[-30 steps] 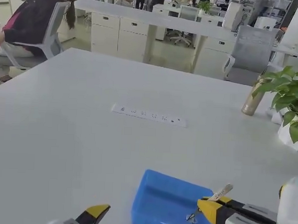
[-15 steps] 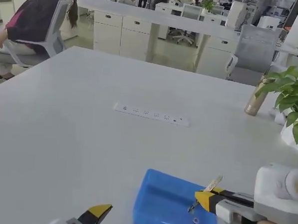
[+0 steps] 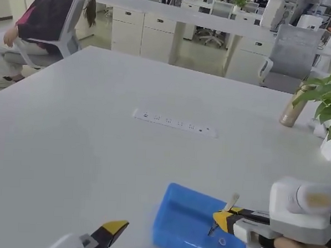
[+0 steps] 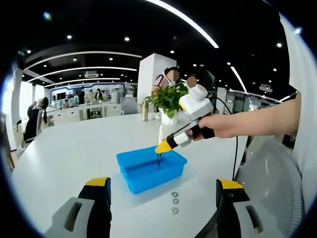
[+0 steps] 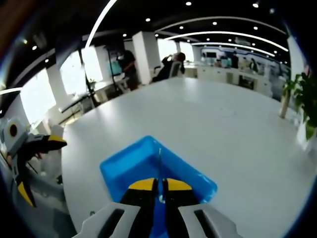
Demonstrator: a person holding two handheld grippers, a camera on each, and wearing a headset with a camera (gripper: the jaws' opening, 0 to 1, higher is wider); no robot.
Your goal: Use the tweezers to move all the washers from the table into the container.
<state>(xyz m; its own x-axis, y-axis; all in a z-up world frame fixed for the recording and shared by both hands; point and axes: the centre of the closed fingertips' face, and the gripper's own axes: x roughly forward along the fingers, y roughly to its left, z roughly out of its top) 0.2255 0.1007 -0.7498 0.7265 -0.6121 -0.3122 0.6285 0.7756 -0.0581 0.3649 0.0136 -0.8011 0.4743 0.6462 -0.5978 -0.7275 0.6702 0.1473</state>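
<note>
Tweezers (image 4: pixel 160 134): long axis near upright, tips pointing down into the blue container (image 4: pixel 143 179). Right gripper (image 3: pixel 222 218) jaws clenched on them; left gripper (image 4: pixel 163 184) jaws spread, empty.

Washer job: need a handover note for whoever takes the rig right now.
Left gripper: open, holding nothing, low beside the container.
Right gripper: shut on the tweezers, whose tips point down into the container.
Done: one washer lies in the container.
Left: three washers on the table, between the container and the left gripper.
</note>
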